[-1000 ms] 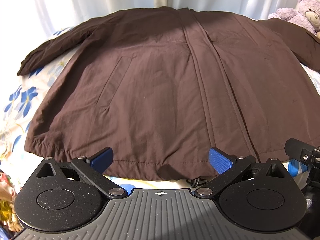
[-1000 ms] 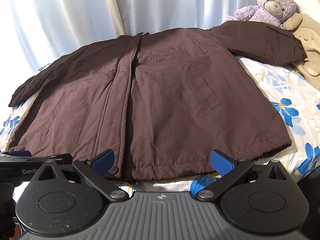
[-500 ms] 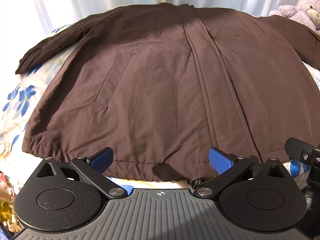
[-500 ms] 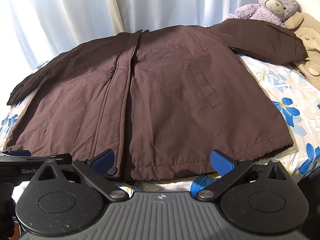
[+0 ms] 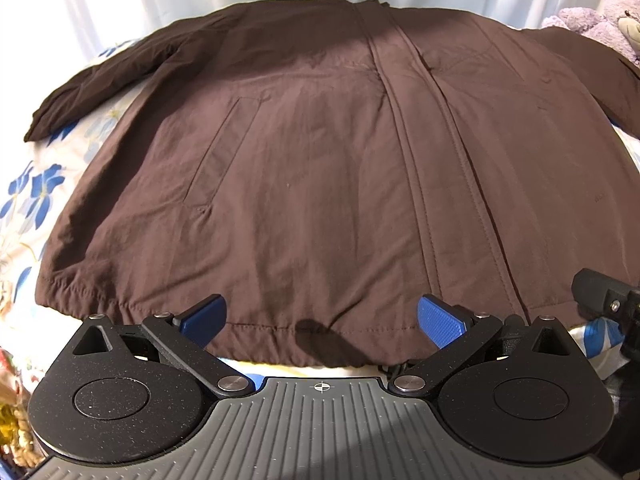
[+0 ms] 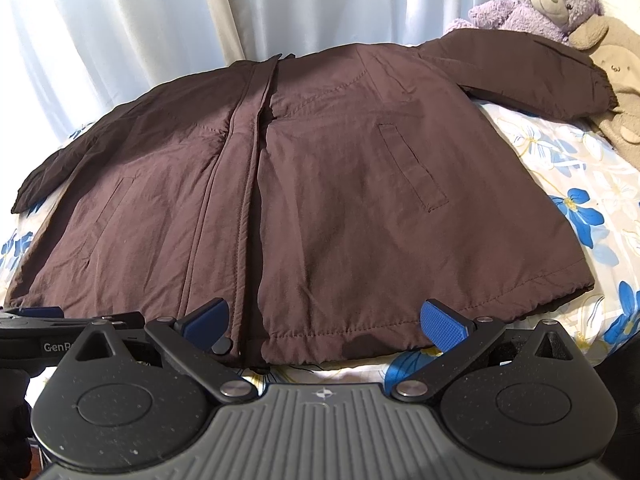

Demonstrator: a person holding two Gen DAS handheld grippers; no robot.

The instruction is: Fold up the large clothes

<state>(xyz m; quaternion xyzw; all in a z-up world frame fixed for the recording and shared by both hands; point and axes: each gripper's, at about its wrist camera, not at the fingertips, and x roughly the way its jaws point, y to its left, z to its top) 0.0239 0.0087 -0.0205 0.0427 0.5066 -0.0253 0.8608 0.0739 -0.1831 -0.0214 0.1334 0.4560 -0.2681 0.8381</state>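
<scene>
A large dark brown jacket (image 5: 320, 168) lies spread flat, front up, on a flowered bedsheet (image 5: 36, 196), both sleeves out to the sides. It also fills the right wrist view (image 6: 320, 184). My left gripper (image 5: 322, 316) is open and empty, hovering just over the jacket's bottom hem, left of the front placket. My right gripper (image 6: 324, 318) is open and empty over the hem on the right of the placket. The right gripper's body shows at the left wrist view's right edge (image 5: 604, 296).
A purple teddy bear (image 6: 540, 0) and a beige plush toy (image 6: 616, 72) sit at the bed's far right by the right sleeve cuff (image 6: 596, 92). White curtains (image 6: 160, 20) hang behind the bed. The sheet (image 6: 580, 184) shows right of the jacket.
Both grippers have moved slightly forward and lower toward the jacket's hem. Their jaws stay open and the jacket has not moved.
</scene>
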